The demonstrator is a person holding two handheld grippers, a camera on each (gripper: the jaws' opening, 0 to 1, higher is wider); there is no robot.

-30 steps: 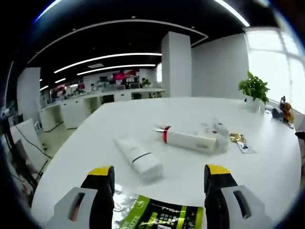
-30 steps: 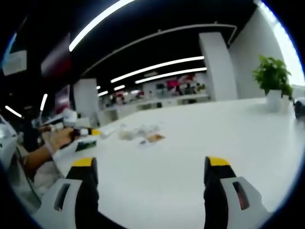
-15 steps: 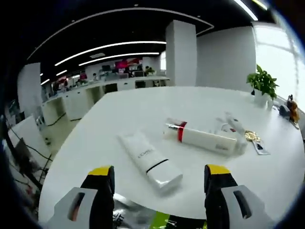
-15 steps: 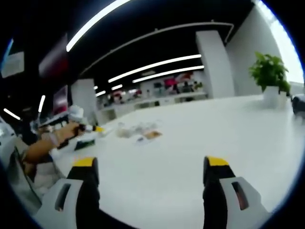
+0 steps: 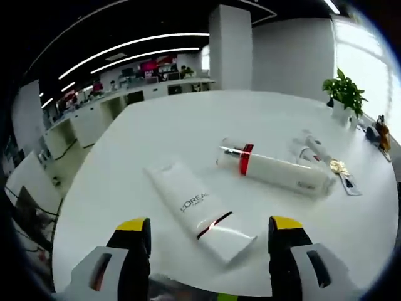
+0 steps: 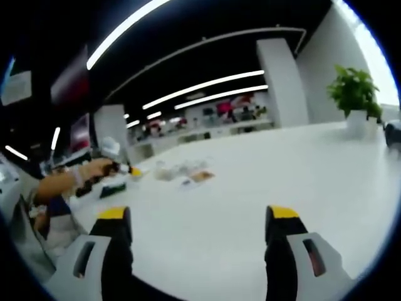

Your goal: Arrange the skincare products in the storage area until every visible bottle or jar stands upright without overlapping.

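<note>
Left gripper view: left tongs jaws apart, nothing between them, hovering over the big glossy white round desk. Landmark = white flat squeeze tube with dark lettering and a thin dark-red band, lying flat on the desk just beyond the jaw tips, slanted, broad end toward the tongs. Beyond and right of that tube lies a white cylindrical bottle with clear cap and red collar, also on its side, apart from the tube. Right of the bottle, touching or just beside it, a heap of small clear-wrapped sachets or small bottles, too blurred to tell which; a small gold piece and a dark flat card at the far right end of the heap. Far right of the tube, at the desk edge near a bright window, a green leafy plant in a white pot. Room: open office, white square pillar behind the desk, long ceiling light strips, rows of white counters far back left

Right gripper view: right tongs jaws apart, empty, over bare desk. Far left, a person's hand holds the other gripper near a blurred cluster of products. Same plant far right
</note>
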